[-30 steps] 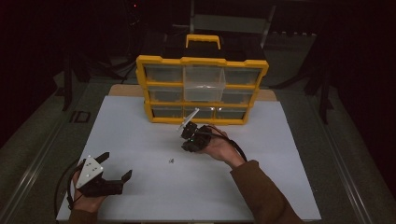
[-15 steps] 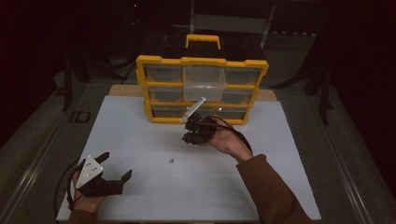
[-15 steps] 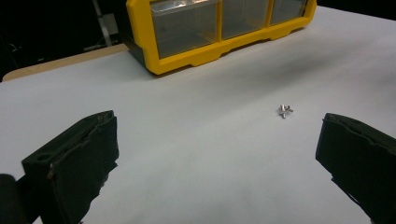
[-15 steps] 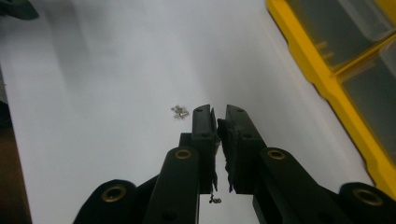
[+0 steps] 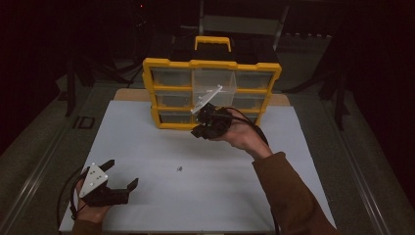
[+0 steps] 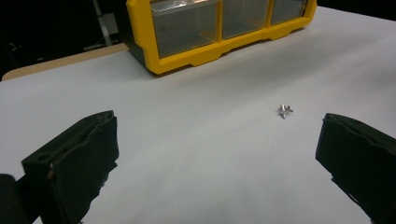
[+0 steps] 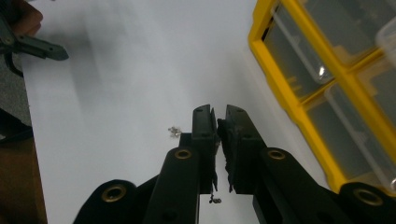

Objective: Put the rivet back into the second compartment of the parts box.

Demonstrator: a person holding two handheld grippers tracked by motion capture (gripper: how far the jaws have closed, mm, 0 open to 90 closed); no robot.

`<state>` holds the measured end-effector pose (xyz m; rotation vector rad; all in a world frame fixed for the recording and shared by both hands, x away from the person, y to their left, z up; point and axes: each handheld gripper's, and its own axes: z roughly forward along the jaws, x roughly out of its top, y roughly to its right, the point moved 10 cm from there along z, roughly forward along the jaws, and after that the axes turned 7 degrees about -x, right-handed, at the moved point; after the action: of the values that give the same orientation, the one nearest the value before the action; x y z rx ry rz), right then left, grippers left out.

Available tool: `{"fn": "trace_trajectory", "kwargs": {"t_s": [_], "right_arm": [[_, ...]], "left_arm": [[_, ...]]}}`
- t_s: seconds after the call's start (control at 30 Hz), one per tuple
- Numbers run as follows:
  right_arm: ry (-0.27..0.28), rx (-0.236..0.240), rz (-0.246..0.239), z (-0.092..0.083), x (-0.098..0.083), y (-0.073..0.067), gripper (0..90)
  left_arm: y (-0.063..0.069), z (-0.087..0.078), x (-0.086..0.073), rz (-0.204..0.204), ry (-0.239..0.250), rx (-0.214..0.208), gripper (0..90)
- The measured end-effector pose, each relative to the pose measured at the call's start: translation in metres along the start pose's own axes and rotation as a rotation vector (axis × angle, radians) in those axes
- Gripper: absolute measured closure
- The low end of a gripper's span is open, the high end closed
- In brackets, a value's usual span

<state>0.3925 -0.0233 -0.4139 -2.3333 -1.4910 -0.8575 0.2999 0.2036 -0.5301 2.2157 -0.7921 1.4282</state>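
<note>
White surface point(image 5: 147, 147) in a dark room; yellow drawer box point(image 5: 211, 63) at back, tiny screws point(image 5: 180, 169) mid-sheet. Left gripper point(image 5: 120, 177) spread wide, right gripper point(image 5: 195, 132) pressed together, nothing seen between.

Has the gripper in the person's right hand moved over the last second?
Yes. The right gripper has gone up the high view, from the white table below the yellow drawer box to overlapping its lower drawers.

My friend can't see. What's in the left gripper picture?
Two wide-open black jaws of the left gripper hover above a white table. A tiny silver metal piece lies ahead, and a yellow plastic drawer organizer stands behind.
</note>
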Motion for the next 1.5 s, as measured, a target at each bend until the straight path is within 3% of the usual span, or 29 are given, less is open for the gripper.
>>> {"fn": "trace_trajectory", "kwargs": {"t_s": [0.67,0.97,1.43,1.5], "right_arm": [[0.059,-0.021,-0.004,-0.037,0.032,0.016,83.0],[0.078,-0.034,0.011,-0.058,0.048,0.031,83.0],[0.107,-0.053,0.049,-0.077,0.063,0.05,83.0],[0.116,-0.07,0.063,-0.083,0.068,0.059,83.0]], "left_arm": [[0.0,0.0,0.0,-0.003,-0.003,-0.002,0.0],[0.0,0.0,-0.001,-0.003,-0.005,-0.003,0.0],[0.0,0.0,-0.001,-0.003,-0.004,-0.003,0.0],[0.0,0.0,-0.001,-0.005,-0.004,-0.004,0.0]]}}
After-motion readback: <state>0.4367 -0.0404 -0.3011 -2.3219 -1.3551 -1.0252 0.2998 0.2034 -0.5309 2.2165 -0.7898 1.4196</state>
